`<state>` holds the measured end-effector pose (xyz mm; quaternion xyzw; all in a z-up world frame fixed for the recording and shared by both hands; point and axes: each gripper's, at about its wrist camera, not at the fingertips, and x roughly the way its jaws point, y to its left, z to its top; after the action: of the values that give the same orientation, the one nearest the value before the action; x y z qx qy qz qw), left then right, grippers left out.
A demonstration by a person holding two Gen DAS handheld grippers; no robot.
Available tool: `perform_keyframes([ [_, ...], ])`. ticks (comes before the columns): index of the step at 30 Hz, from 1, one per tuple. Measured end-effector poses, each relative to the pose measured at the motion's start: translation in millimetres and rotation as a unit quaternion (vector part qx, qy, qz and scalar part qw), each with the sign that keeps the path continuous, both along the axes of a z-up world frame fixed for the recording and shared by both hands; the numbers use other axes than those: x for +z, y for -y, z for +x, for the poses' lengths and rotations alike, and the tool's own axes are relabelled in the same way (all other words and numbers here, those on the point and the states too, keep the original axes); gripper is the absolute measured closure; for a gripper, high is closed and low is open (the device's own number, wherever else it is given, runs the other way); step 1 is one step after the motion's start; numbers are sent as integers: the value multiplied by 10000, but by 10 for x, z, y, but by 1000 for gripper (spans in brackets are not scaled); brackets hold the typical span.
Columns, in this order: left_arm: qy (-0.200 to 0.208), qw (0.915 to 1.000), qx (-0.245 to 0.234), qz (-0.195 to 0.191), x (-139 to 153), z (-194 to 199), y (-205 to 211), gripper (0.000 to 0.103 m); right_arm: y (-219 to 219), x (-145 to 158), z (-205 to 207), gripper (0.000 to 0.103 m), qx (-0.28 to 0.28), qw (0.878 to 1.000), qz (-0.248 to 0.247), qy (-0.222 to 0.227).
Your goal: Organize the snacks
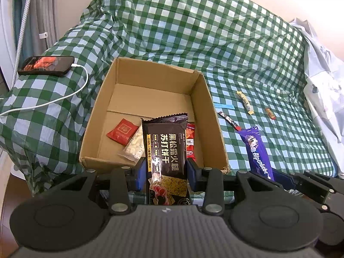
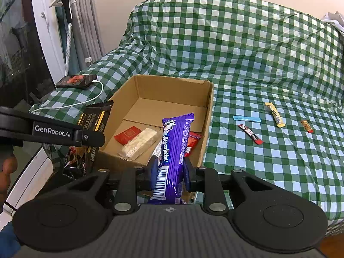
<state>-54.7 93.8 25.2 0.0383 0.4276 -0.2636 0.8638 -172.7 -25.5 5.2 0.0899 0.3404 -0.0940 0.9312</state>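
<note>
Left gripper pinches black cracker packet; right gripper pinches purple Alpenliebe roll. Both poised over cardboard box, evidently for deposit.

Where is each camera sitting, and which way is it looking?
Left wrist: rides the left gripper, looking down over its black cracker pack into the cardboard box.
Right wrist: rides the right gripper, looking down over its purple Alpenliebe roll; the left gripper and fingers show at left.
Both share the box, phone and checked cloth.
</note>
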Motion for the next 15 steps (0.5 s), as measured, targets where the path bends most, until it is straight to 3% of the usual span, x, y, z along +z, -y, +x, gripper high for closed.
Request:
perform_keyframes([
  [15, -27, 9998, 193, -57, 10, 222, -77, 60, 2, -2, 115, 78, 8, 10000, -47, -4],
])
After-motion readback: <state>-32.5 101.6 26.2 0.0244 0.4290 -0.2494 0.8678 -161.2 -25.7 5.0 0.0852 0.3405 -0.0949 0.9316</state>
